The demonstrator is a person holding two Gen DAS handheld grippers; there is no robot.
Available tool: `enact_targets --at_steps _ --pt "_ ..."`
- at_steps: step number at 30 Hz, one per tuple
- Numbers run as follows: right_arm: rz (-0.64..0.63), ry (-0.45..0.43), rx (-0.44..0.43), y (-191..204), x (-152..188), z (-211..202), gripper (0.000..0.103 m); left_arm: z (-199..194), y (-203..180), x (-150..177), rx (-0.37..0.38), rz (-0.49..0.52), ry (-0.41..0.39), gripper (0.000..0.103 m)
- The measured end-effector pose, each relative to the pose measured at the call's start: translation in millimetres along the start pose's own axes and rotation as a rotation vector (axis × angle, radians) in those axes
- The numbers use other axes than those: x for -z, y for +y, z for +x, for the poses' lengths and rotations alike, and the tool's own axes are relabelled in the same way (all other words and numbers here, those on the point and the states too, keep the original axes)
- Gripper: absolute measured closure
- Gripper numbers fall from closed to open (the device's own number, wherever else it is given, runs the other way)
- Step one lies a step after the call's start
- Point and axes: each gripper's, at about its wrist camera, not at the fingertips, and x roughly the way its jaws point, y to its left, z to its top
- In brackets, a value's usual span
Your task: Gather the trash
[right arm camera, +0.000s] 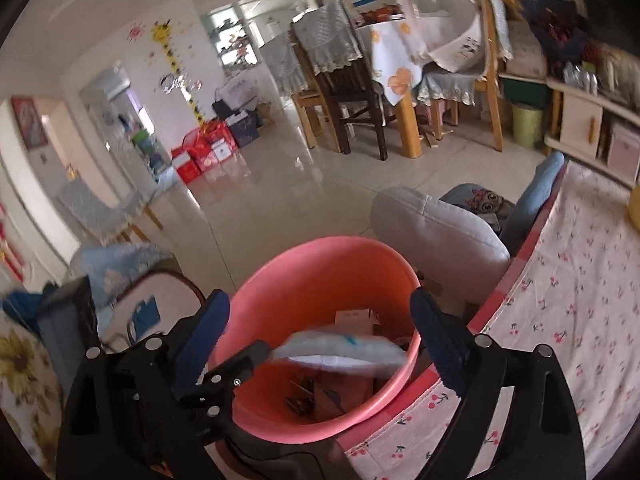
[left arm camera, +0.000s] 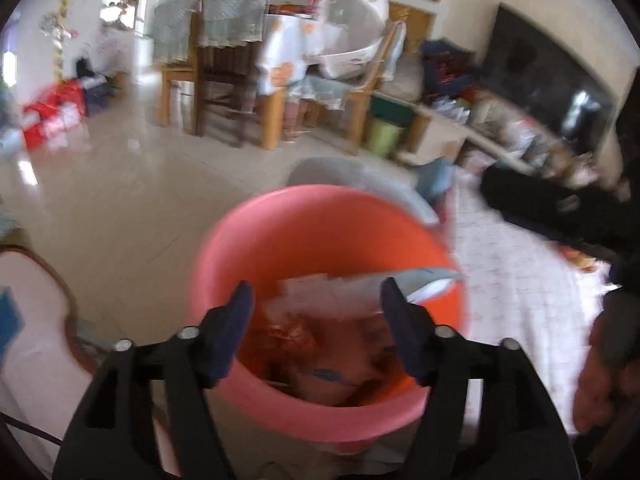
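A pink bucket (left arm camera: 320, 232) fills the middle of the left wrist view, with cardboard scraps and wrappers at its bottom. My left gripper (left arm camera: 318, 312) hangs over its mouth, open, fingers wide apart. A white and blue plastic wrapper (left arm camera: 352, 292) lies loose between and just beyond them, over the bucket, and no pad presses on it. In the right wrist view the same bucket (right arm camera: 320, 272) sits below my right gripper (right arm camera: 324, 328), which is open with nothing held. One of the left gripper's fingers (right arm camera: 248, 356) reaches in from the left, with the wrapper (right arm camera: 340, 354) at its tip.
A cherry-print cloth (right arm camera: 560, 280) covers the surface right of the bucket. A grey cushion (right arm camera: 436, 236) lies behind it. A person's hand (left arm camera: 600, 380) shows at the right edge. Dining table and chairs (right arm camera: 360, 92), a green bin (right arm camera: 526, 126) and a low cabinet (right arm camera: 580, 124) stand beyond glossy floor.
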Motion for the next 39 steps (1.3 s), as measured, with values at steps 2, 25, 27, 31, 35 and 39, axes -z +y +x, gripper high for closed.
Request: enact_targets --at_steps 2,25,27,31,35,39 --pt "0.01 -0.015 0.02 -5 4 -4 0.012 -4 6 1 0.007 -0.01 -0.011 0.021" --pt "0.059 -0.126 0.342 -62 67 -106 0.009 -63 -63 0 0.044 0.126 -0.135 0.004" --pt "0.06 -0.145 0.377 -66 72 -120 0.008 -67 -74 1 0.049 0.143 -0.139 0.004" --pt "0.06 -0.17 0.437 -73 83 -143 0.008 -76 -97 2 0.038 0.181 -0.148 0.004" --pt "0.073 -0.204 0.494 -81 95 -170 0.008 -89 -122 6 0.057 0.219 -0.169 0.004" --pt "0.087 -0.244 0.56 -88 107 -199 0.008 -101 -145 8 0.096 0.242 -0.184 0.004"
